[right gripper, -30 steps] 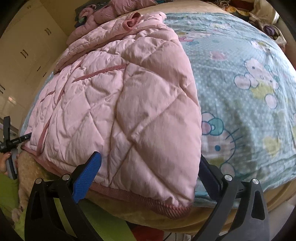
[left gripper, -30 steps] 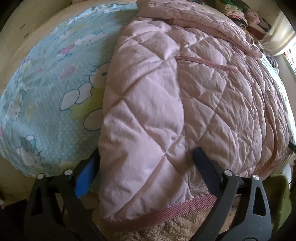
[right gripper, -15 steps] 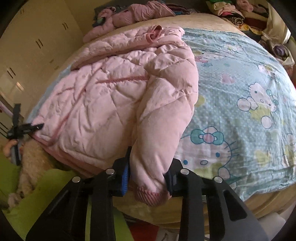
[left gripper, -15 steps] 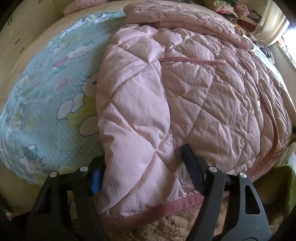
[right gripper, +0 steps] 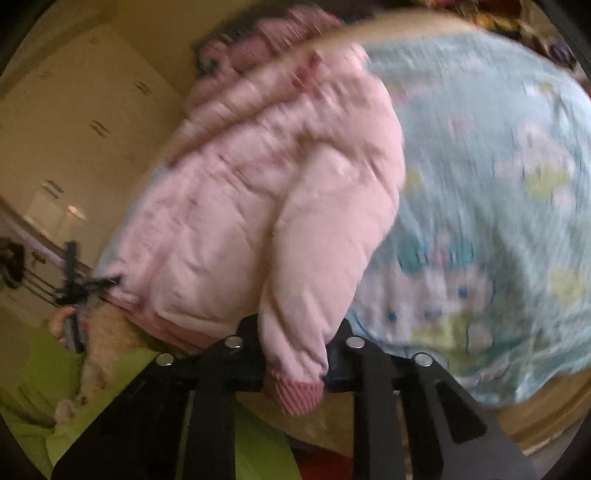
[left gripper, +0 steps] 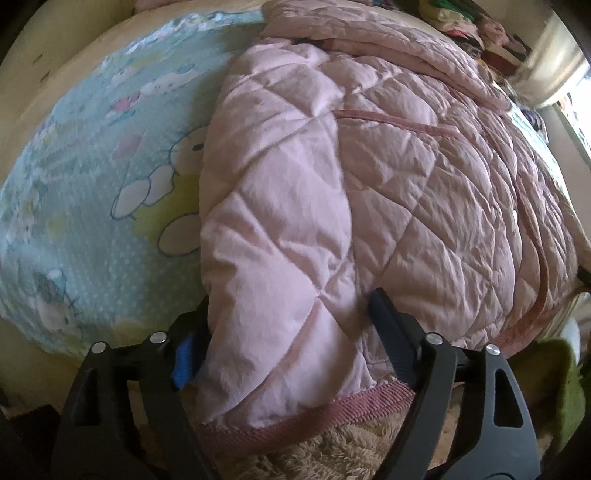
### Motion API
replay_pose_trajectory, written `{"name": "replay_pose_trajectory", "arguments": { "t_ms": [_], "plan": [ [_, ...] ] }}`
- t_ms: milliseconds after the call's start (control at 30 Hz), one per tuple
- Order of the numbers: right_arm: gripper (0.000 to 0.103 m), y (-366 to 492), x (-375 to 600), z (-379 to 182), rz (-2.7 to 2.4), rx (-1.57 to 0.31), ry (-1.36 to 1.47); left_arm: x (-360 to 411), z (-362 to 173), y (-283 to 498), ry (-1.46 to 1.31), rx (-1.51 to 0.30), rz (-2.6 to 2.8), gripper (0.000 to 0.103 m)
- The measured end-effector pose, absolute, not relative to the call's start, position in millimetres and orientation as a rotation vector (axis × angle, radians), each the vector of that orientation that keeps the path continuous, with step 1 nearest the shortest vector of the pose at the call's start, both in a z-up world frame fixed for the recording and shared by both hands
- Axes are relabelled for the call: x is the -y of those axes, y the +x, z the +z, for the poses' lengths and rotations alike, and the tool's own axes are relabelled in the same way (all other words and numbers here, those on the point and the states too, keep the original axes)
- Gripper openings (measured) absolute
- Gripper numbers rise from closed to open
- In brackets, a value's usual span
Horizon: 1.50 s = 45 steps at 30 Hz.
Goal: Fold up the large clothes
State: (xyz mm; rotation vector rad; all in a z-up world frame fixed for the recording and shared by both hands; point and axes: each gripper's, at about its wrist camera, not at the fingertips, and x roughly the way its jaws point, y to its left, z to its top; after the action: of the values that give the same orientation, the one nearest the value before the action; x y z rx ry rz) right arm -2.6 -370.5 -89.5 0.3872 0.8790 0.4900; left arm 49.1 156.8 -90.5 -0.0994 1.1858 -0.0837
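Observation:
A pink quilted jacket (left gripper: 369, 184) lies spread on a bed with a light blue cartoon sheet (left gripper: 92, 184). My left gripper (left gripper: 288, 339) straddles the near corner of the jacket at its ribbed hem (left gripper: 332, 406). Its jaws are opening, the padded fabric lies between them, and the cloth does not look squeezed. In the right wrist view, which is blurred, my right gripper (right gripper: 295, 332) is shut on the jacket's sleeve (right gripper: 306, 295) just above the ribbed cuff (right gripper: 299, 395). The sleeve is pulled up off the sheet (right gripper: 498, 147). The left gripper (right gripper: 74, 280) shows small at the far left, held by a hand.
A beige fluffy blanket (left gripper: 351, 450) lies under the jacket's hem at the bed's near edge. Green cloth (right gripper: 37, 398) hangs below it. A pile of clothes (left gripper: 461, 22) sits at the bed's far end, with more pink garments (right gripper: 258, 40). Cream wardrobe doors (right gripper: 74, 129) stand at the left.
My right gripper went from open around the sleeve to shut on it near the cuff, then rose and tilted up. My left jaws narrowed around the hem corner, then widened a little.

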Motion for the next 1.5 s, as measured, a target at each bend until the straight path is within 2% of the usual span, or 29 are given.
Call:
{"name": "replay_pose_trajectory", "arguments": {
  "t_ms": [200,433,600,800,1167,1500],
  "plan": [
    [0.016,1.2,369.5,-48.3,0.523,-0.755,0.383,-162.2,-95.0,50.7,-0.152,-1.218,-0.097,0.075],
    [0.016,1.2,371.4,-52.4,0.510,-0.761,0.382,-163.5,-95.4,50.7,-0.169,-1.228,-0.115,0.066],
    [0.016,2.7,371.7,-64.3,0.480,-0.796,0.376,-142.2,-82.8,39.1,-0.064,-1.148,-0.098,0.040],
    [0.016,2.3,372.3,-74.1,0.467,-0.823,0.361,-137.6,-71.3,34.2,-0.046,-1.081,-0.088,0.017],
    [0.015,1.1,372.8,-60.0,0.483,-0.769,0.357,-139.9,-37.8,38.6,-0.102,-0.965,-0.100,0.011],
    [0.015,9.8,376.0,-41.2,0.482,-0.695,0.370,-138.2,-2.7,52.4,-0.121,-0.862,-0.087,0.011]
  ]
}}
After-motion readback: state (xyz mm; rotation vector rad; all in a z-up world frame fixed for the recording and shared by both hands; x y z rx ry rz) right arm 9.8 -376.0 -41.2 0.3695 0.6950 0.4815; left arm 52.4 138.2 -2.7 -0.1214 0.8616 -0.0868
